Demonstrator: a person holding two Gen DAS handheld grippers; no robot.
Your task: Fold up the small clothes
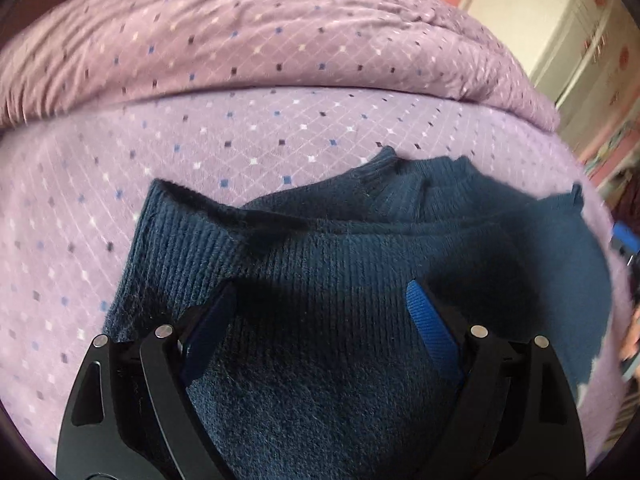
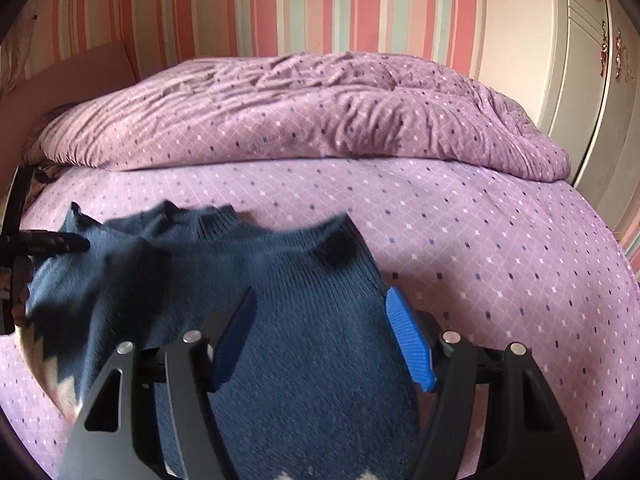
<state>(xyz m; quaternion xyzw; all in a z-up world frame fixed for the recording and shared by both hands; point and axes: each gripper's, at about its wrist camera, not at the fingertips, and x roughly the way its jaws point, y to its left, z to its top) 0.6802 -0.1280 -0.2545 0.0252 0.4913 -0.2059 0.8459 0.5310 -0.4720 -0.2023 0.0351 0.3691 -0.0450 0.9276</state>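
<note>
A navy ribbed knit sweater point(image 1: 320, 248) lies on the purple diamond-print bedsheet point(image 1: 120, 168), its collar toward the far side. My left gripper point(image 1: 320, 286) hangs over the sweater's body, open, its blue pads point(image 1: 428, 320) wide apart and pressing on nothing. In the right wrist view the sweater point(image 2: 304, 280) shows a white zigzag band along its near hem. My right gripper point(image 2: 322, 294) is open above the sweater's right half, with its right pad point(image 2: 408, 340) over the garment's right edge. The left gripper's dark finger point(image 2: 60, 242) appears blurred at the sweater's left corner.
A rumpled purple duvet point(image 2: 300, 112) is heaped across the far side of the bed. Behind it rises a pink striped wall point(image 2: 320, 4), with a white wardrobe point(image 2: 560, 80) at the right. Bare sheet point(image 2: 500, 240) stretches right of the sweater.
</note>
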